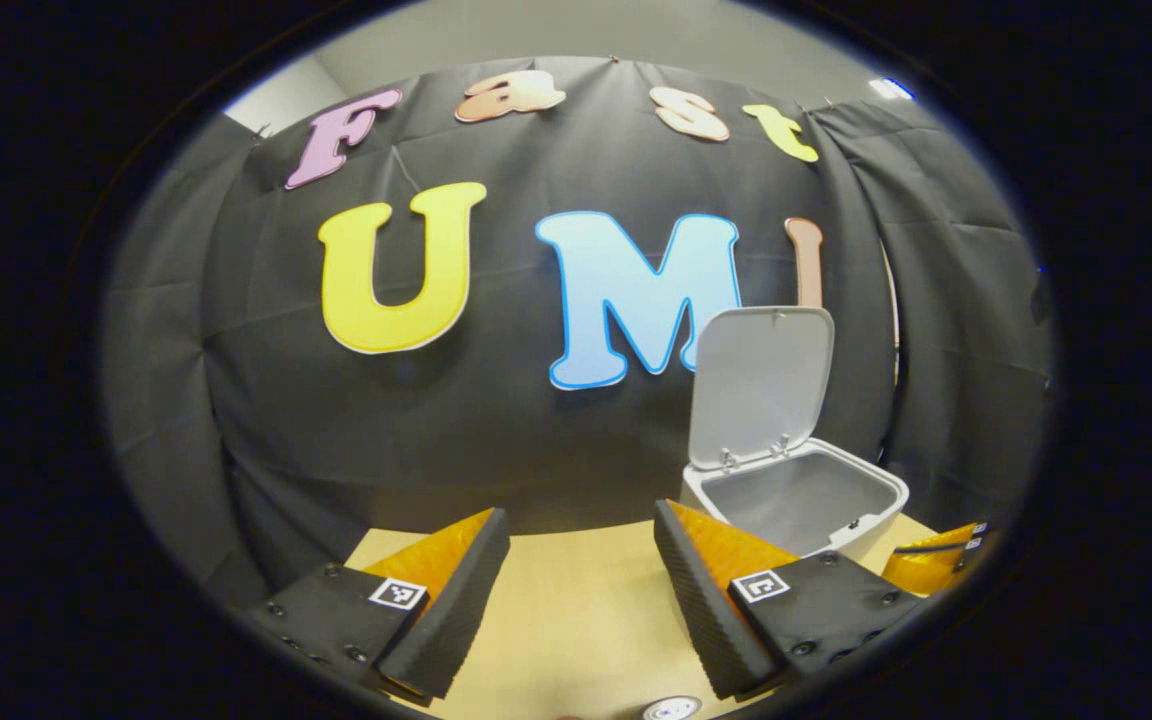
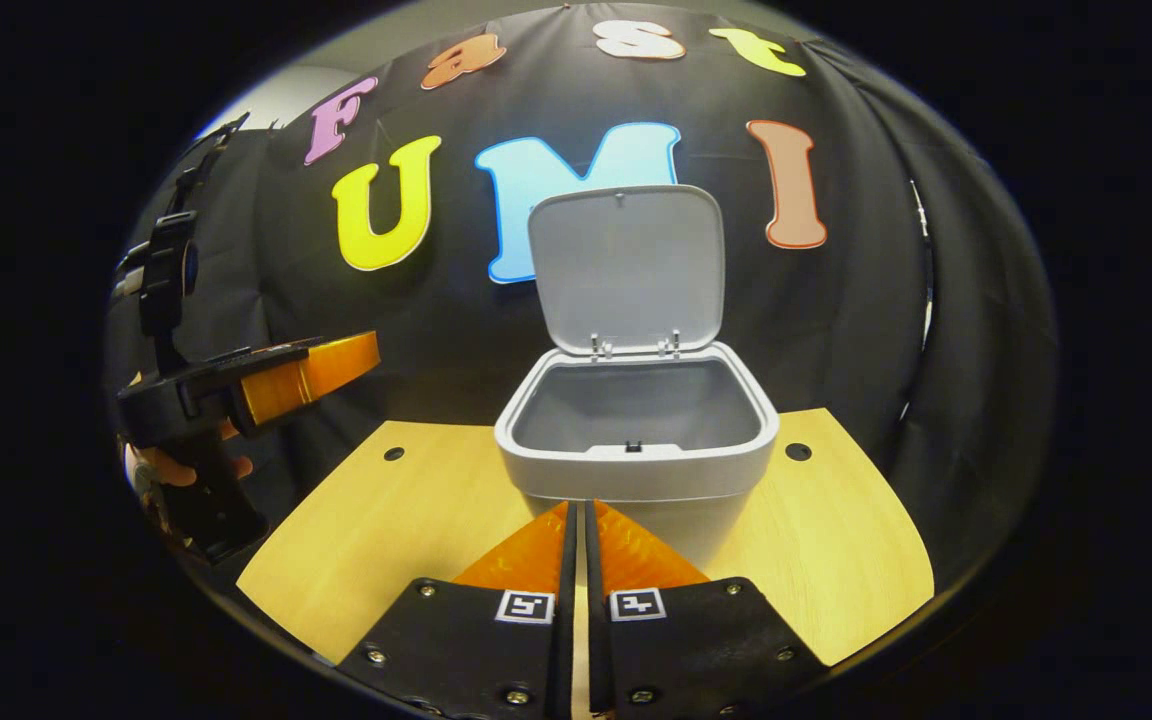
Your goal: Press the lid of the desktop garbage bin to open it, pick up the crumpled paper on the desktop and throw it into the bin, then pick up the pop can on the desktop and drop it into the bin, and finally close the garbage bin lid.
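Closed and empty, my right tongs (image 2: 578,560) sit just before the garbage bin (image 2: 636,440) on the counter (image 2: 386,520), lid (image 2: 624,265) standing open. My left tongs (image 1: 581,590) gape, holding nothing. I can't see paper or can, so reaching blind risks knocking the bin.
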{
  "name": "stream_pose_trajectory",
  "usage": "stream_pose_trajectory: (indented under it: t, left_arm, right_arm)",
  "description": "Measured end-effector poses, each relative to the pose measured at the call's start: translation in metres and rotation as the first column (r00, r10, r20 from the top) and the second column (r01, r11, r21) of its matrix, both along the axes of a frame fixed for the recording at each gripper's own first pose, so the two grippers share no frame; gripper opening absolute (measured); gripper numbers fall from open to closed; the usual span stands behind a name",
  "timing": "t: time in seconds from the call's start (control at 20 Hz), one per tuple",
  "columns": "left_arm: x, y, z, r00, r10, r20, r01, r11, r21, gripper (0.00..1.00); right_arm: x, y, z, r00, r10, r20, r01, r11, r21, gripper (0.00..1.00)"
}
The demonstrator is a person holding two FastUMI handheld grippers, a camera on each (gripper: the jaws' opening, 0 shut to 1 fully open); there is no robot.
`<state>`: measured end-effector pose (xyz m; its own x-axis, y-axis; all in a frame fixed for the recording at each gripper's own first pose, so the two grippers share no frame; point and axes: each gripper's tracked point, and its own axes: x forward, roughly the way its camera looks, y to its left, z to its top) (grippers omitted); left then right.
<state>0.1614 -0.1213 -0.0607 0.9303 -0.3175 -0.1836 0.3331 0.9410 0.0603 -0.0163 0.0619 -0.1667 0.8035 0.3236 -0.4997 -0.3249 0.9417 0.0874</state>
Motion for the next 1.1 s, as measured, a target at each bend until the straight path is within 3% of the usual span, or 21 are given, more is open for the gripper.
stream_pose_trajectory:
  t: [0.6, 1.1]
  left_arm:
    - [0.002, 0.058, -0.003, 0.997, 0.081, -0.013, -0.081, 0.997, -0.011, 0.97]
    - [-0.004, 0.080, -0.003, 0.993, 0.119, -0.014, -0.119, 0.993, -0.025, 0.97]
  right_arm:
    - [-0.018, 0.054, -0.029, 0.988, 0.137, -0.075, -0.139, 0.990, -0.020, 0.06]
    - [-0.049, 0.077, -0.063, 0.950, 0.265, -0.165, -0.272, 0.962, -0.023, 0.06]
